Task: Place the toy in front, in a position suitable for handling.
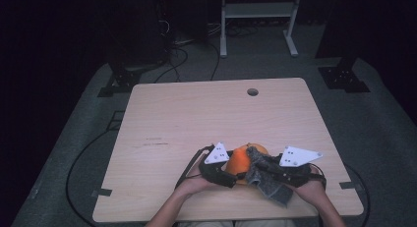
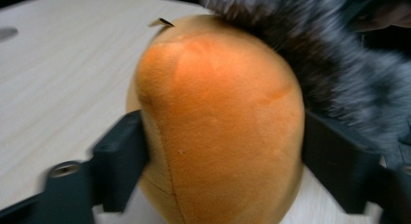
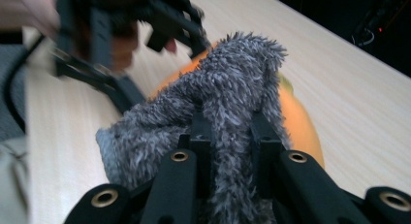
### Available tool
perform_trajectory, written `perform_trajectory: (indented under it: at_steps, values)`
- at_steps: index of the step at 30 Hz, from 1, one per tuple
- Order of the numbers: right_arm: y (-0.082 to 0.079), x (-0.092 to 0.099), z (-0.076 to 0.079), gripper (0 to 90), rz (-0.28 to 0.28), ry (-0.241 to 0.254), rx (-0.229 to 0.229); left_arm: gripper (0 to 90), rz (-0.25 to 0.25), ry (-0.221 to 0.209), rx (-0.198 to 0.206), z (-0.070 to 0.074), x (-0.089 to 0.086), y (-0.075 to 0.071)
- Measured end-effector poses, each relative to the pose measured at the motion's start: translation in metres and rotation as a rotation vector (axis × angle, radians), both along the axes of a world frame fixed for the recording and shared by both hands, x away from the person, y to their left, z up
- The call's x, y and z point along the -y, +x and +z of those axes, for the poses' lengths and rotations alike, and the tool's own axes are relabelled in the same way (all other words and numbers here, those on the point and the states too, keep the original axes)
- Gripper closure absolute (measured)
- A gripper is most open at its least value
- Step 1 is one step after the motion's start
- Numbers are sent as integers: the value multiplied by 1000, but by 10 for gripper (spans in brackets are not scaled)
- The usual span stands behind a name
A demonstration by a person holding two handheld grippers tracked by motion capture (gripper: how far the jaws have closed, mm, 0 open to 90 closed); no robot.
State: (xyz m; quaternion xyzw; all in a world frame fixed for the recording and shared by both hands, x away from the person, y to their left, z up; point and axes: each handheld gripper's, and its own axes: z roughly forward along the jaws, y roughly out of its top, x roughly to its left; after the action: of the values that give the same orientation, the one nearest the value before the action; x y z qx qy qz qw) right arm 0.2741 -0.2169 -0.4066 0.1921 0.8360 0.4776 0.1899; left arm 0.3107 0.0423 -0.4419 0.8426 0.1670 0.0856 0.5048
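Near the table's front edge, the left gripper (image 1: 220,171) has its jaws partly closed around the orange plush toy (image 2: 218,132), pressing into its soft sides. The right gripper (image 3: 231,136) is clamped nearly shut on a fold of the grey fuzzy cloth (image 3: 228,93), which is draped over the toy's top and far side. The job looks like wiping the toy, or covering it with the cloth. To do it well, the left grip should stay firm and low so the toy cannot roll, while the right drags the cloth over the crown without snagging. Beyond lies bare wooden table (image 1: 206,114) with a round cable hole (image 1: 253,92). A faint dark mark on the wood is too small to read, and no labels show.
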Motion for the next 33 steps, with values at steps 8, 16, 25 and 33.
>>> perform_trajectory:
  at_steps: [8,16,25,33]
  values:
    - [4,23,-13,756,-121,-75,1,283,28,22,49,-1,-1,-2]
    - [-2,3,0,756,-12,49,11,230,-11,2,33,2,5,-7]
    - [-6,19,3,757,-41,74,3,314,62,-50,-14,3,3,-3]
    - [0,2,-6,757,-24,21,1,238,35,-32,-23,-1,2,-2]
